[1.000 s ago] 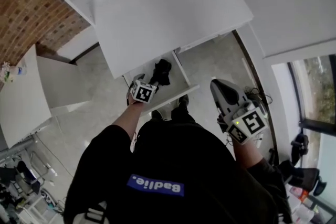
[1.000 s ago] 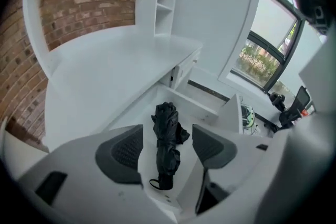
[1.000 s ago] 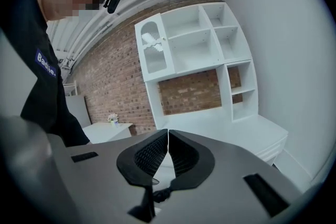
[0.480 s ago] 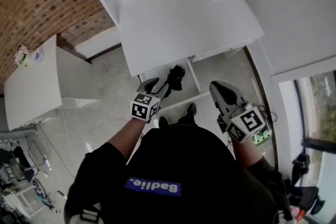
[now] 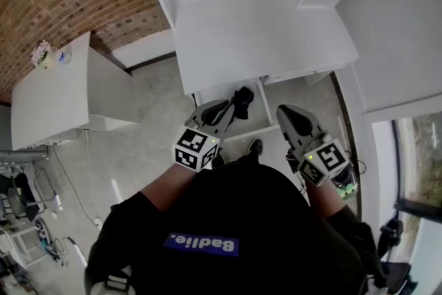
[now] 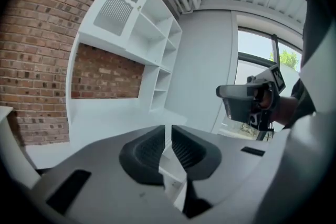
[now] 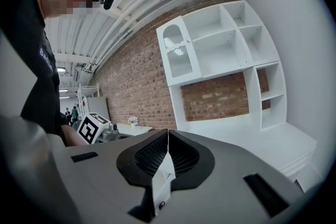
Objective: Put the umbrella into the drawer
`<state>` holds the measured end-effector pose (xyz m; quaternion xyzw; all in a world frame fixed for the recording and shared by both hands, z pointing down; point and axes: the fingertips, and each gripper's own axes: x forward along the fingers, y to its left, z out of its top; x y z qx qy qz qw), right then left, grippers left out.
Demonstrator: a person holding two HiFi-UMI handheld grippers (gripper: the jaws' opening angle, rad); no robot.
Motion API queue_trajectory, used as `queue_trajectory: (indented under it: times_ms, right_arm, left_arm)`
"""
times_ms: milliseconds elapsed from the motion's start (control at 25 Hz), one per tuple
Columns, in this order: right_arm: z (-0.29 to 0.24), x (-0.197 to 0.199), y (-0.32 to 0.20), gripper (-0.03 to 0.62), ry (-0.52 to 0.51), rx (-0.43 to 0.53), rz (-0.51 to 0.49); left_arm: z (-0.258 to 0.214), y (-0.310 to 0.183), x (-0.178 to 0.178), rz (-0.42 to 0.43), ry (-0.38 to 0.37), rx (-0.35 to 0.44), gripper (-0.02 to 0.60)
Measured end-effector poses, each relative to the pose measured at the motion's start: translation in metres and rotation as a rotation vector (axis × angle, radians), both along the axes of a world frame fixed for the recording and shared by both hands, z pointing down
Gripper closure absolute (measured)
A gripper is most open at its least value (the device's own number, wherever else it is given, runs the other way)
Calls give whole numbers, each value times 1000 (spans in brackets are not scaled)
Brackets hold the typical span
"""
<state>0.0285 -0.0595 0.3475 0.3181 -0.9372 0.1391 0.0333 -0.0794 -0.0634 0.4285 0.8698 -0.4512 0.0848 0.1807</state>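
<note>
The black umbrella (image 5: 242, 101), folded down into a short, crumpled bundle, lies flat inside the white drawer (image 5: 261, 122), a little right of its middle. The drawer stands pulled open from under the white desk, its inside facing up.

I'm looking down into a white-furnished room backed by brick.
A red brick wall (image 5: 69, 3) is running behind the white desk (image 5: 255, 24) and its open shelf unit (image 7: 220, 55); pale grey floor (image 5: 145, 121) is spreading below, a white side table (image 5: 48, 107) is standing by the wall, and daylight is coming through the window (image 6: 257, 55).
</note>
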Motion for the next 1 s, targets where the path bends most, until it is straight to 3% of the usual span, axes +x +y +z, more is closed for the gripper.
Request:
queue_trajectory:
  times_ms: [320,760,1000]
  right_arm:
    - [9,-13,3,563,52,-2,-37]
    - [11,-24,7,563,12,-21,-71]
    - [15,-23,-1,563,62,-5,-61]
  left_arm:
    - [-40,10,2,15,41,82,578]
    - [-52,5,-19,-41,82,98,578]
    - [-54,-3,-30,-62,83,101,578]
